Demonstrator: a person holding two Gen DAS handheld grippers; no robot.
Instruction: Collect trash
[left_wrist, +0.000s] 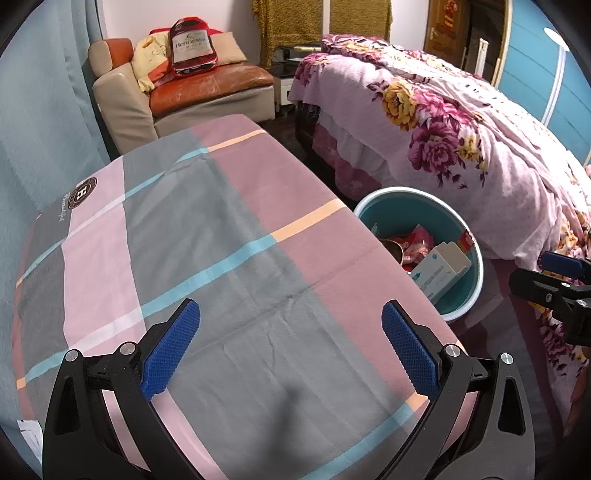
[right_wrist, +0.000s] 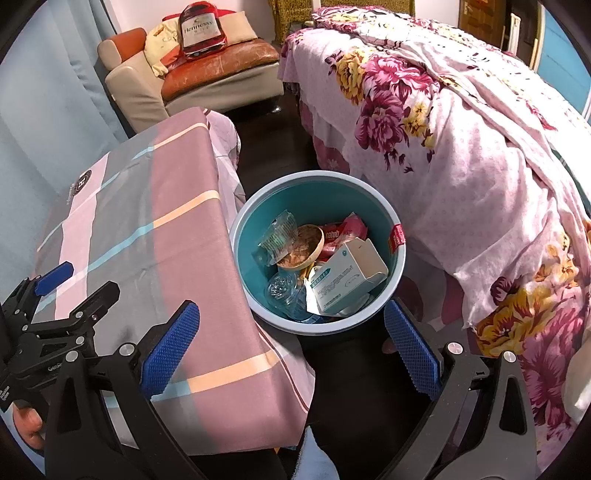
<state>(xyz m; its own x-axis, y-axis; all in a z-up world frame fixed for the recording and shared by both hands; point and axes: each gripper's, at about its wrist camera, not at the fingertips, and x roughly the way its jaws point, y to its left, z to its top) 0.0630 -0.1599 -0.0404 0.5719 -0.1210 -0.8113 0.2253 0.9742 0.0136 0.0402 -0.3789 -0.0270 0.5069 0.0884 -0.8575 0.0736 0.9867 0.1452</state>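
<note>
My left gripper hangs over the tabletop, its fingers spread wide with nothing between them. The tabletop wears a checked cloth in pink, grey and mauve with light blue and peach stripes.

My right gripper sits off the tabletop's right edge, above the teal bin; its fingers are likewise spread and hold nothing. The left gripper shows at the left edge of the right wrist view, over the cloth.

The bin stands on the floor between the tabletop and the bed, which carries a floral quilt. The trash lies inside the bin: a white carton with teal print uppermost, a round tan bowl, a clear crumpled plastic tray, a red and pink wrapper and a clear plastic bottle near the bottom.

Beyond the tabletop stands an armchair with a bottle-shaped cushion on it.
</note>
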